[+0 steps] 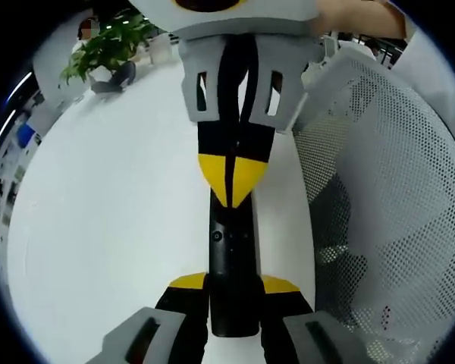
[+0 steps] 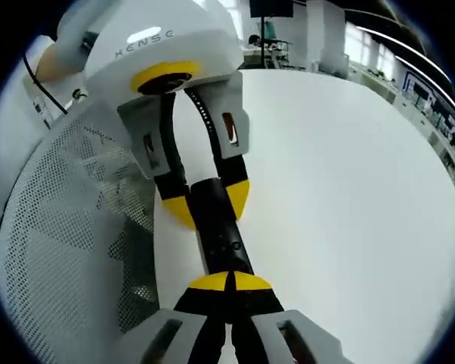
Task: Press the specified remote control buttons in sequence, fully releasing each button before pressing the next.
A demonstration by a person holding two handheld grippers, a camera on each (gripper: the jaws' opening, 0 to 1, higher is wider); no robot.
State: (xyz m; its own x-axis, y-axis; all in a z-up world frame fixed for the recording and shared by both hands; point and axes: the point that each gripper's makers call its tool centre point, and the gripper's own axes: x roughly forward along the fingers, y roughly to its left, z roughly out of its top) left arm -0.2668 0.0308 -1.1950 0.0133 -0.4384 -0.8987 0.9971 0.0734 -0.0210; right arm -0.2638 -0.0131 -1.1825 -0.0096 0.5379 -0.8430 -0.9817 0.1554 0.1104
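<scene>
- The black remote control (image 1: 232, 265) lay lengthwise above the white surface (image 1: 106, 227), close to its edge, with a white mesh chair back (image 1: 394, 189) just beside it.
- Left claw (image 1: 233, 296) was clamped on one end of the remote, one yellow-tipped jaw on each side of the slim body. From the right gripper view the same claw (image 2: 205, 203) came in from the top, gripping the far end of the remote (image 2: 220, 227).
- Right claw (image 2: 229, 282) had its yellow tips brought together with no gap between them, resting on the near part of the remote's top face. In the left gripper view it (image 1: 230, 182) pointed down onto the remote, tips meeting just past a small round button.
- A potted green plant (image 1: 106, 49) stood at the far side of the surface.
- A person's hand (image 1: 364, 17) held the right gripper's housing.
</scene>
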